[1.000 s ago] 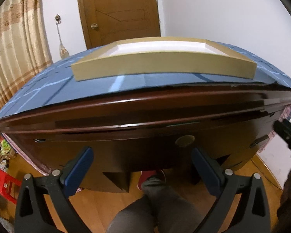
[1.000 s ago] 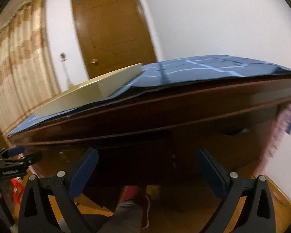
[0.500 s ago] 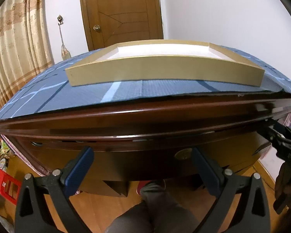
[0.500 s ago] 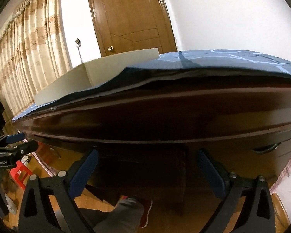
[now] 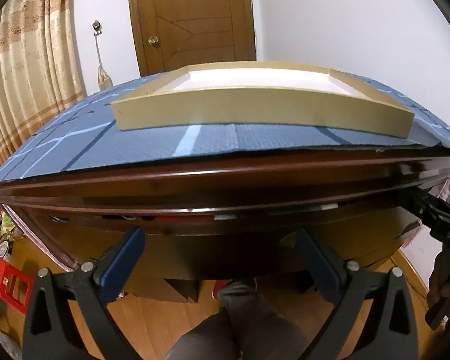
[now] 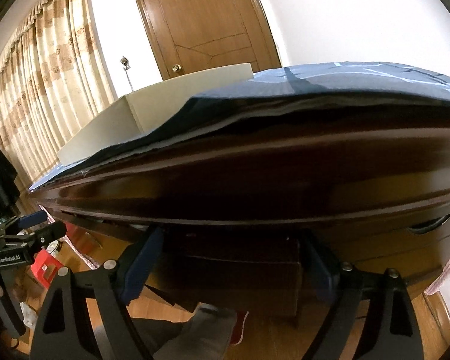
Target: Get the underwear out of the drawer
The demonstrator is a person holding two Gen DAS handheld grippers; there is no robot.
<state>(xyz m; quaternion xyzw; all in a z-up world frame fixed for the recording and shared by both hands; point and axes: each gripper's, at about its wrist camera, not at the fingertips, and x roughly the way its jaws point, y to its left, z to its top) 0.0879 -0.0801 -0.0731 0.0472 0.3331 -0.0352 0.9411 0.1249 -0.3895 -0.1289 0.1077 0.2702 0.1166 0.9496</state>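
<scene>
I go across from the left. On the floor by the curtain sits a red stool, well clear of where I work. My left gripper hangs low at the front of the dark wooden desk, its blue pads spread wide with nothing between them. I judge it sits there because the drawer is just ahead of it. The drawer shows a thin gap under the desk top, and in that gap I see strips of red and pale green cloth. I take these for the underwear, though the slit is too narrow to be sure.

On the desk top lies a blue cloth, and on it a shallow tan tray with a white inside. It stands near the front edge, likely as the place for the clothes to go.

Further right, my right gripper is also low and pressed close to the desk front, its jaws spread wide and gripping nothing. From its own camera the desk edge fills the view and the drawer gap is only a dark line, so I cannot tell whether its pads touch the wood. In the left view it shows at the far right edge, beside the same front. A curved handle shows at the far right of the desk. I judge the drawer must come out more before either claw can reach in.
</scene>
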